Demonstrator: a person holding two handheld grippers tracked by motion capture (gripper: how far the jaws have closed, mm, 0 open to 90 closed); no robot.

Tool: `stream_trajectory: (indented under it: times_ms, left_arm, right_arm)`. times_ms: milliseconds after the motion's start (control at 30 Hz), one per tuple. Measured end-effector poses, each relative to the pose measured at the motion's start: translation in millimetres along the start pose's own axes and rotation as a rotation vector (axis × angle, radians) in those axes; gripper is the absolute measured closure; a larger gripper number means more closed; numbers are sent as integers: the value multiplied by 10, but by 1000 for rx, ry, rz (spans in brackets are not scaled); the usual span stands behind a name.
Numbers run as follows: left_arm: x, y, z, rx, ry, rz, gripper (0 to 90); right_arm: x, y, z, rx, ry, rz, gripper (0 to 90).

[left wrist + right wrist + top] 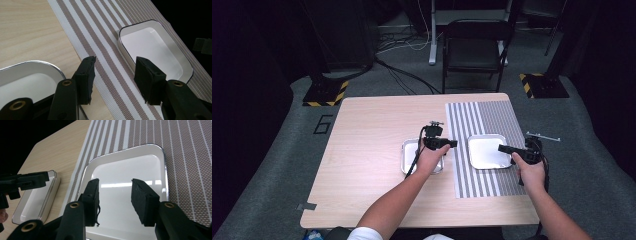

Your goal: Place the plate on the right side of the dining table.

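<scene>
We hold the left gripper (454, 143) over the near-right corner of the left tray (408, 150), jaws parted with nothing between them; the left gripper view (113, 75) shows its pads above the striped placemat (479, 150). The right gripper (501, 148), jaws likewise apart and empty, hangs at the right edge of the right tray (484, 151), and the right gripper view (113, 197) looks down into that tray's white bottom (125, 177). Both shallow trays are empty: the right one lies on the placemat, the left one just off the placemat's left edge on bare wood (25, 30). The placemat covers the right part of the light wooden table (367, 150); its far end meets the table's far edge. Left of the placemat the wood lies bare. Around the table we see grey carpet (272, 165); beyond the far edge stand a folding chair (474, 50) and cables (407, 75).
</scene>
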State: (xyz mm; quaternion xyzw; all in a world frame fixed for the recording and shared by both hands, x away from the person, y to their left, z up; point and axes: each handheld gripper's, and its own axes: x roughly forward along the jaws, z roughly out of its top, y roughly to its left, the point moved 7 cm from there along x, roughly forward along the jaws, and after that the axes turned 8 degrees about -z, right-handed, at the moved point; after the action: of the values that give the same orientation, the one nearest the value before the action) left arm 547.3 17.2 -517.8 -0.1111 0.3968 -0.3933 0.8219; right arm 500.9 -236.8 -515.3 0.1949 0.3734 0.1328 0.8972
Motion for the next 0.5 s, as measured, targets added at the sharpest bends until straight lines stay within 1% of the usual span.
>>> stream_trajectory:
  times_ms: [33,133,233,367,400,433,500]
  left_arm:
    - [-22,15,0,3,0,2,504]
    - [-91,46,0,-2,-10,5,500]
    - [-167,87,0,6,-17,11,496]
    - [-262,143,2,-4,-32,17,494]
    - [-293,161,1,-4,-36,20,493]
    - [-320,178,-2,2,-36,23,491]
    - [-360,194,-8,0,-43,24,488]
  right_arm:
    - [-4,18,-5,2,5,2,576]
    - [-6,81,-17,-12,3,12,574]
    - [-11,141,-30,-20,5,23,565]
    - [-3,191,-50,-45,4,26,562]
    - [-4,209,-58,-39,9,25,562]
    - [0,223,-63,-47,6,30,562]
    - [3,256,-79,-53,9,36,561]
